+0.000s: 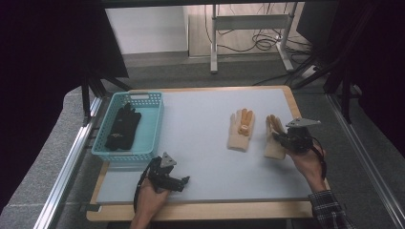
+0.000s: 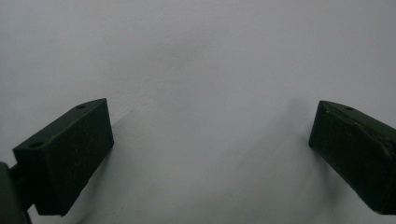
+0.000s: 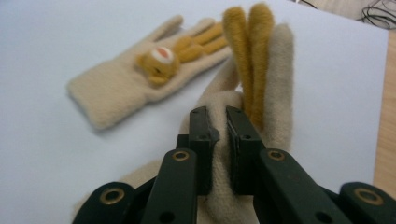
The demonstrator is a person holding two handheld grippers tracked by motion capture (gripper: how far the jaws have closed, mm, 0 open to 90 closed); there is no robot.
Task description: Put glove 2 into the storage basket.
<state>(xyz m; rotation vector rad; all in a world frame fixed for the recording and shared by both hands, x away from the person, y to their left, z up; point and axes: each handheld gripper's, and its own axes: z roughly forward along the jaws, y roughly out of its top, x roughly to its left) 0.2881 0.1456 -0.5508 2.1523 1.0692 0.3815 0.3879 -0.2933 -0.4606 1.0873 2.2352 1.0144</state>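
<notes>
Glove work, right side of the table. My right gripper [image 3: 218, 122] was pinched narrow on a fold of the cream glove [image 3: 275, 88], jaws nearly together with a ridge of knit squeezed up between them. The glove looked light, soft and floppy; I judged it would sag and dangle from any single hold, with no risk of breakage but some chance of the fuzzy knit sliding out of a shallow pinch. The palm, where the fabric bunches thick, seemed the better place to hold than the thin yellow fingers.

In the right gripper view the held glove ran from the lower middle of the frame up to the upper centre, yellow fingers pointing away from the jaws. Its mate, the second glove [image 3: 140, 74] with a small bear face, lay flat in the upper left, apart from the tool.

In the high view the held glove [image 1: 273, 138] sat right of centre, the basket [image 1: 154, 125] with a black glove [image 1: 122, 126] at left.

My left gripper [image 1: 167, 176] stood wide and empty over bare table [image 2: 201, 56].
</notes>
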